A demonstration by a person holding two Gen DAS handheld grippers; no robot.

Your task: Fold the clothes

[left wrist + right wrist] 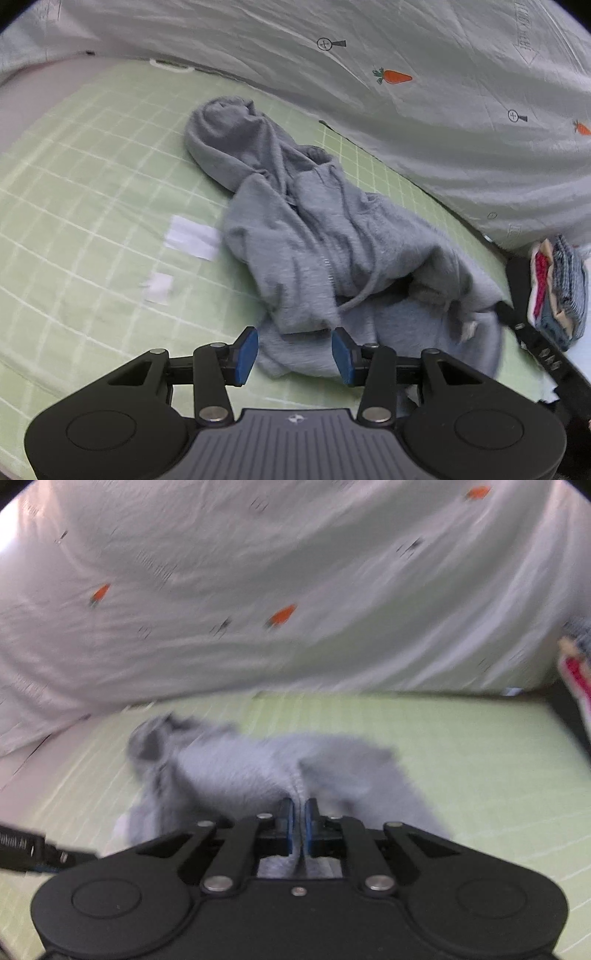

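The grey hoodie (325, 236) lies crumpled on the green bed sheet (92, 177). Right claw (299, 823) is clamped on its fabric; left claw (295, 350) stands apart at the near hem. Soft, limp, probably light: grip at hem or seams.

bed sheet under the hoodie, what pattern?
Light green sheet with a white grid of lines; clearest in the left wrist view.
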